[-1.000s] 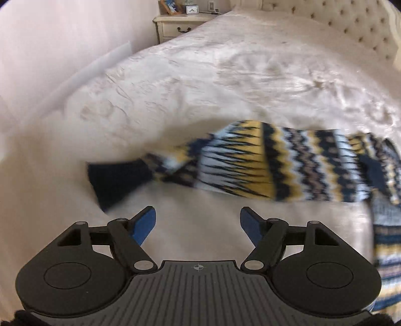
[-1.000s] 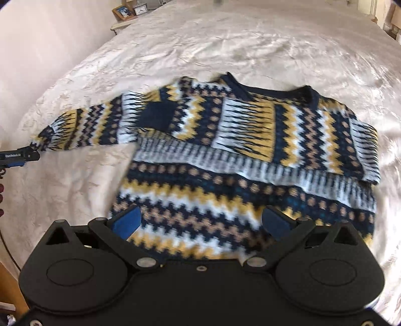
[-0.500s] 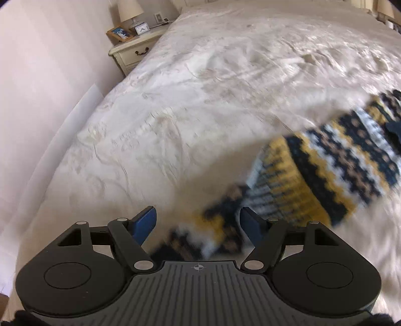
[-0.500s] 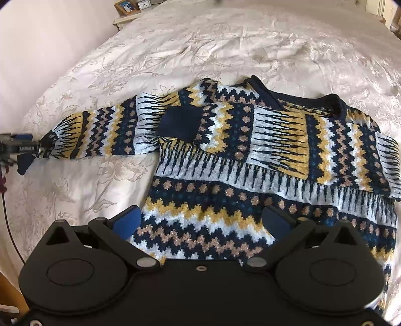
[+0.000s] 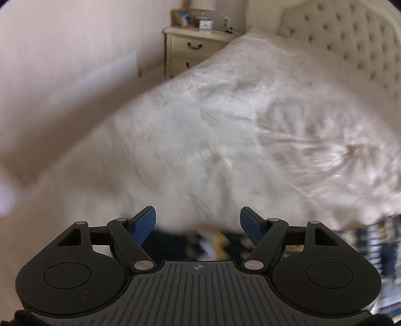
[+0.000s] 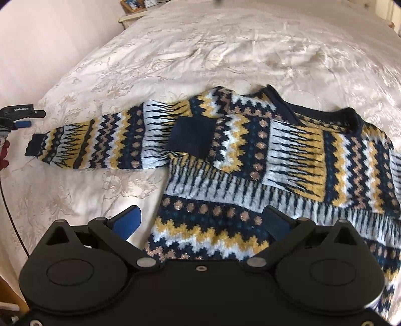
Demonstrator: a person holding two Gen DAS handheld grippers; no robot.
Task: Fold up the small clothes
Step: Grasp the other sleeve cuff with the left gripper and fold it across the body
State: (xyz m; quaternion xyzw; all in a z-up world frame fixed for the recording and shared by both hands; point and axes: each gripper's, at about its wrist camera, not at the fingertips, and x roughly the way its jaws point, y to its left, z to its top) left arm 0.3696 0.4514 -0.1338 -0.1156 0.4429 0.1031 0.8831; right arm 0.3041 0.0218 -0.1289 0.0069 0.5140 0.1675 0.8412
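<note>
Nearest to the right wrist camera, the right gripper (image 6: 200, 220) hangs with its two blue pads spread wide and nothing between them, just above the lower body of the one sweater (image 6: 263, 175), which lies flat on the bed (image 6: 225, 50). The hem part is directly under and ahead of this claw. A little further, one sleeve is already laid across the chest with its dark cuff (image 6: 193, 136) near the middle, and the other sleeve (image 6: 100, 143) stretches out straight to the left side, its long axis running across the view, with its cuff at the far left end. Beside that cuff, close but apart from it, the left gripper (image 6: 23, 117) is seen at the edge of the picture. In the left wrist view, which is blurred, the left gripper (image 5: 198, 223) is also open and holds nothing; patterned knit shows low between and below its pads, but I cannot tell which part of the sleeve it is. So the left hand is clearly the nearer one to the stretched sleeve, and I judge the next move is to take this cuff and bring it over the chest. Further away there is one bedside table (image 5: 193, 52) with one small clock (image 5: 206, 23), and one tufted headboard (image 5: 351, 50).
</note>
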